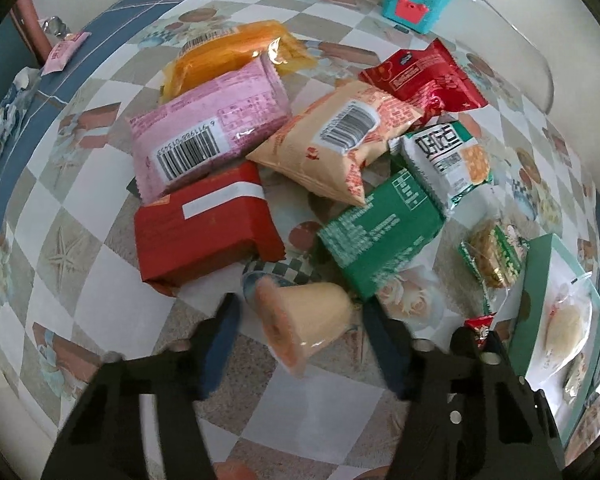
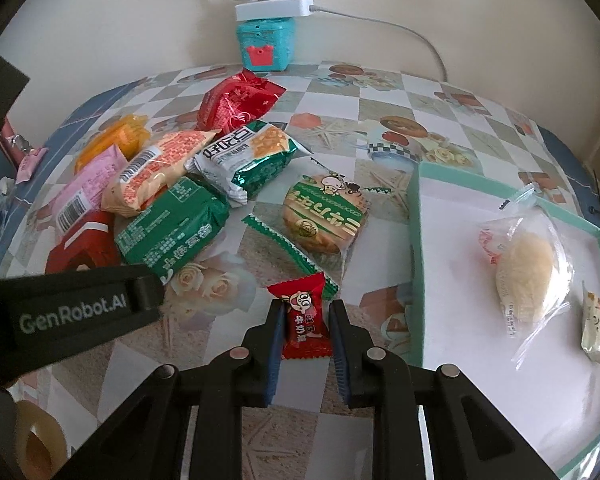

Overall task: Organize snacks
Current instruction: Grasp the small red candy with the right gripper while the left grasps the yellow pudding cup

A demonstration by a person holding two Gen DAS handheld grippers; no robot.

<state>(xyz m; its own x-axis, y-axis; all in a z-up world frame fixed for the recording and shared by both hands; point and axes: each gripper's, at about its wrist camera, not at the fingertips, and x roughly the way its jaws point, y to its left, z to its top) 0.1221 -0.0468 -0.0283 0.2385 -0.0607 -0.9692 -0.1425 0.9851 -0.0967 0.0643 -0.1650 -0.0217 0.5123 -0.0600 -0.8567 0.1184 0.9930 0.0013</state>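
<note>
Right claw (image 2: 305,334) pinches a small red candy (image 2: 305,322) between its blue pads, the wrapper standing upright above the table (image 2: 340,96), just left of the tray (image 2: 417,264). Left claw (image 1: 300,322) is spread wide with a jelly cup (image 1: 304,326) lying on its side between the fingers; the pictures do not show either pad touching it. In the right wrist view the left claw's black arm crosses the lower left, and the cup (image 2: 32,440) shows at the bottom left corner.

Beyond the claws the snacks lie in a loose heap on the checkered cloth: a red box pack (image 1: 204,224) nearest the left claw, a pink pack (image 1: 208,124) leaning on its top edge, an orange pack (image 1: 236,56) behind that, a cream pack (image 1: 336,140) with a barcode in the middle, a red bag (image 1: 424,76) at the back, a green-and-white cracker pack (image 1: 448,160) and a dark green pack (image 1: 380,232) partly under it. A round biscuit pack (image 2: 324,212) lies alone between the heap and the tray.

Inside the teal-rimmed tray rest a clear-wrapped bun (image 2: 528,268) and, just beside it toward the edge, a small pale packet (image 2: 596,332). A teal tin (image 2: 266,44) stands at the wall with a white power strip (image 2: 276,6) on top.
</note>
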